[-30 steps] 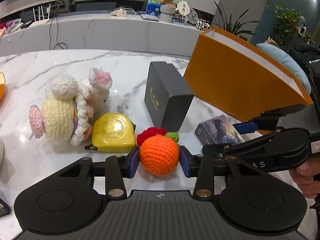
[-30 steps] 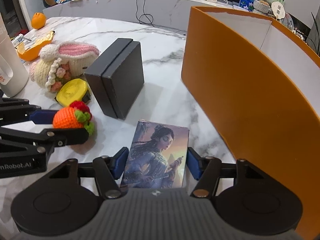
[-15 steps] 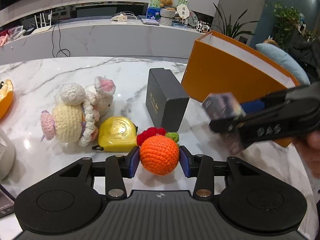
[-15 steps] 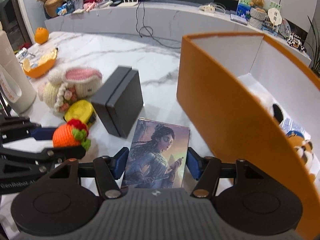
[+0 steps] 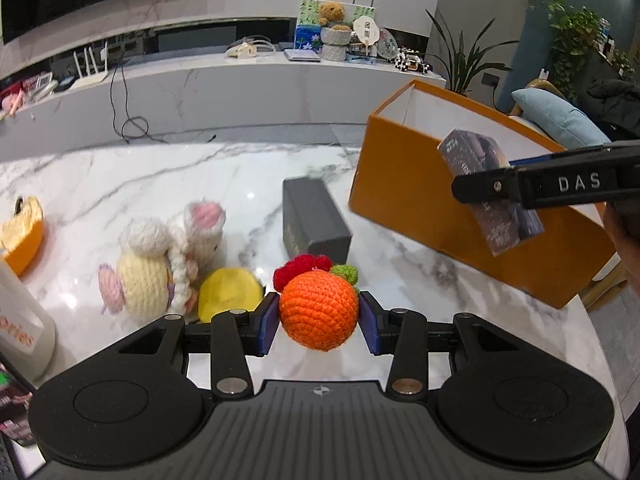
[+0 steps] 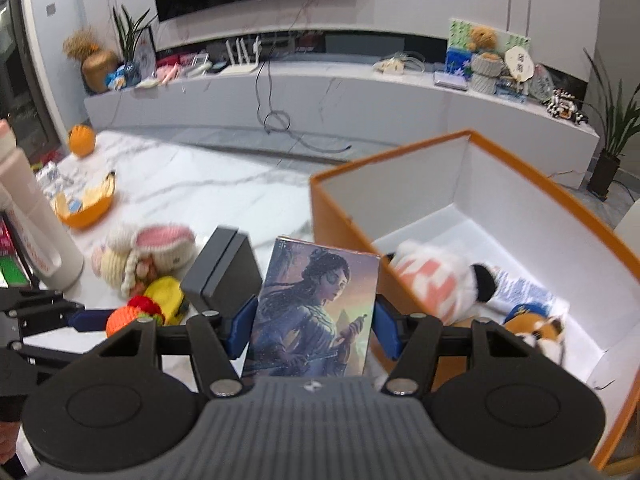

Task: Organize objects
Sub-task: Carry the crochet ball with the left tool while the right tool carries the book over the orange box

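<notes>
White capital letters "DAS" stood on the black finger of the right gripper [image 5: 516, 184]; orange letters "ories" ran partly cut off on a white bottle [image 5: 22, 320] at the table's left edge. Gold print on the dark box [image 5: 314, 220] was illegible.

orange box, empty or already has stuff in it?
Not empty. The right wrist view looks into the open orange box: a white and pink plush, an orange plush and a printed sheet lie on its white floor.

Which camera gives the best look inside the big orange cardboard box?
The right wrist view: it looks down into the big orange cardboard box, showing white walls and plush toys. The left wrist view shows mostly its outer side.
</notes>
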Demonstrator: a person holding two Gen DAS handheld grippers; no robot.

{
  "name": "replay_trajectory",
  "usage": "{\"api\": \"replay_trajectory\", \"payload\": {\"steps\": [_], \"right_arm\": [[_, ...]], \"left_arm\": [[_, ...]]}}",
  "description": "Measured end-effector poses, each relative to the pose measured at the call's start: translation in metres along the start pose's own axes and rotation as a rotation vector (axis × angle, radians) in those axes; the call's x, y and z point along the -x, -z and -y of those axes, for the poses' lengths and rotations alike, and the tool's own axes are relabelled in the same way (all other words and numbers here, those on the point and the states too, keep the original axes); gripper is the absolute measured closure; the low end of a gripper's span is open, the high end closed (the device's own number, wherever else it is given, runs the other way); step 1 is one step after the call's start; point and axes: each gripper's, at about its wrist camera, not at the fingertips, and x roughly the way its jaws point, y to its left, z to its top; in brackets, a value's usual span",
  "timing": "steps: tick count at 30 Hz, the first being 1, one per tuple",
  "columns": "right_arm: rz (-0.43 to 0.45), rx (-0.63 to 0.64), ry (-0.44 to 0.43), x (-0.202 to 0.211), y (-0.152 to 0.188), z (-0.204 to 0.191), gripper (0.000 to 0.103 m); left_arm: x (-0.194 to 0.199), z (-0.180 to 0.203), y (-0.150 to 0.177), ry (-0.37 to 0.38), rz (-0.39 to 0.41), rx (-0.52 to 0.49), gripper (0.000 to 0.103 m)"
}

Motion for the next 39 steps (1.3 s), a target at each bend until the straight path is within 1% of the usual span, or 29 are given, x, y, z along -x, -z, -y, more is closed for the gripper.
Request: {"api": "replay_trajectory", "payload": {"steps": [3,8,14,21,27,35,39], "right_arm": [[0.030,-0.014,0.020,0.009,-0.005,0.009,0.040],[0.067,-0.056,0.026,0.022,-0.012,0.026,0.040],[0.111,-0.103,0.042,0.036,-0.020,0.046,0.040],[0.129,-0.156,0.077,0.040,-0.026,0.070,0.040],[0.149,-0.210,0.098,0.046,-0.029,0.090,0.040],[0.162,-0.284,0.145,0.049,-0.037,0.125,0.040],[0.142,-0.321,0.167,0.039,-0.039,0.140,0.040]], "left_arm": [[0.004,0.008,-0.010,0.001,0.013,-0.018,0.054],[0.008,0.025,-0.031,0.009,0.045,-0.046,0.054],[0.004,0.047,-0.051,0.030,0.065,-0.085,0.054],[-0.007,0.066,-0.072,0.051,0.087,-0.102,0.054],[-0.013,0.087,-0.100,0.061,0.115,-0.122,0.054],[-0.037,0.119,-0.124,0.056,0.112,-0.201,0.054],[-0.054,0.127,-0.132,0.073,0.084,-0.179,0.054]]}}
